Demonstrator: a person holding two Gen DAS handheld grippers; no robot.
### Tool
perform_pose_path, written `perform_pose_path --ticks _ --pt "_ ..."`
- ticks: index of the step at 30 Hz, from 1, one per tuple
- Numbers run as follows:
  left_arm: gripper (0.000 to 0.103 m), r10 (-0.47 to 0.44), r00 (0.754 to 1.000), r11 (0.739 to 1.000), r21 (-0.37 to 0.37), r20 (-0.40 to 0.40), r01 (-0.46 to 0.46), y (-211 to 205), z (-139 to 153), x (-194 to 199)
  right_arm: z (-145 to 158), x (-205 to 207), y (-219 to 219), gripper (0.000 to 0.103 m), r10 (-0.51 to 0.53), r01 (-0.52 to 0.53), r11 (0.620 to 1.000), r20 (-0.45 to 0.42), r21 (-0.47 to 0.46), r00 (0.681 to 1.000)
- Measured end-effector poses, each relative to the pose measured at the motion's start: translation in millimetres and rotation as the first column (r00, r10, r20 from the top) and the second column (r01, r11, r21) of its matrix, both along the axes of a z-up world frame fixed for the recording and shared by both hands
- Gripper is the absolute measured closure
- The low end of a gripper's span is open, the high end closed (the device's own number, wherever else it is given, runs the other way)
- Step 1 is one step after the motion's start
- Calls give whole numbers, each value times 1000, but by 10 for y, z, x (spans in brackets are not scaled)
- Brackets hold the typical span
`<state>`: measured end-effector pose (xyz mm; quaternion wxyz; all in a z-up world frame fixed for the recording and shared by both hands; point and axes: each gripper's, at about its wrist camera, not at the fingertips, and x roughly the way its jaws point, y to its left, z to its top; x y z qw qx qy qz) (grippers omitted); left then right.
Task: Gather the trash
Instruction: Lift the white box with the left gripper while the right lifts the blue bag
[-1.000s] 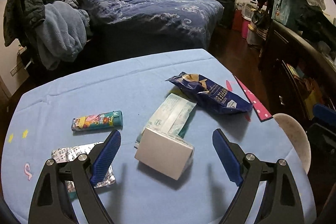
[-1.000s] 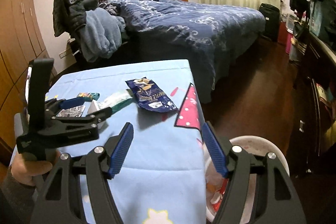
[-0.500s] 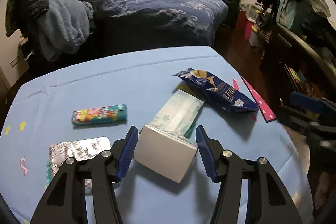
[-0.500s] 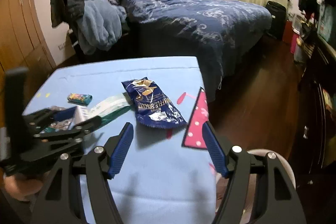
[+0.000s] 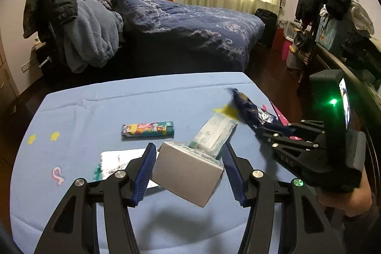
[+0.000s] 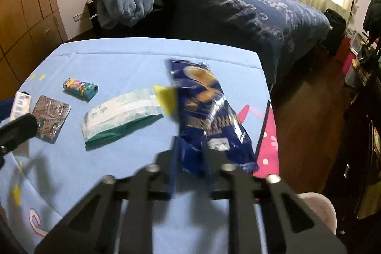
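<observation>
Both jaws have closed since before, left gripper [image 5: 188,173] lifting the small white cardboard box [image 5: 188,176], right gripper [image 6: 190,158] pinching the dark-blue foil biscuit wrapper [image 6: 204,111]; both next need carrying binward.

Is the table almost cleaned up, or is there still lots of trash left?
Still lots left. Nothing looks cleared off yet. Right now the left gripper holds the small white box, lifted and tilted, and the right gripper pinches the end of the blue biscuit wrapper. Still lying on the blue tablecloth: the tissue pack, the colourful cartoon tube and the silver blister pack.
</observation>
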<state>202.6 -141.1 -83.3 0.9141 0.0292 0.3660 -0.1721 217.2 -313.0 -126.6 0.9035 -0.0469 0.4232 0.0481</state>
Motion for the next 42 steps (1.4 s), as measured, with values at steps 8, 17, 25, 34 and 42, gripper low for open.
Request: perform_pose_path --ticks 8,17,25,34,42 --pt "46 21 1000 999 -28 5 -21 108 75 -101 167 -260 -38 94 8 -10 999 44 45 999" --pt "45 -4 1000 999 -40 31 5 25 176 -324 514 -849 -219 94 -9 -8 988 113 153 994" --pt "45 -65 996 996 -49 55 67 -187 280 -566 675 -1378 -456 94 -66 31 975 151 221 986" --pt "45 -196 976 979 -45 91 201 -647 422 -868 691 -1887 -831 93 -164 119 958 159 260 974" --pt "45 -292 950 955 -28 109 297 -1050 479 -1053 661 -2230 -1246 93 -274 219 930 161 296 948"
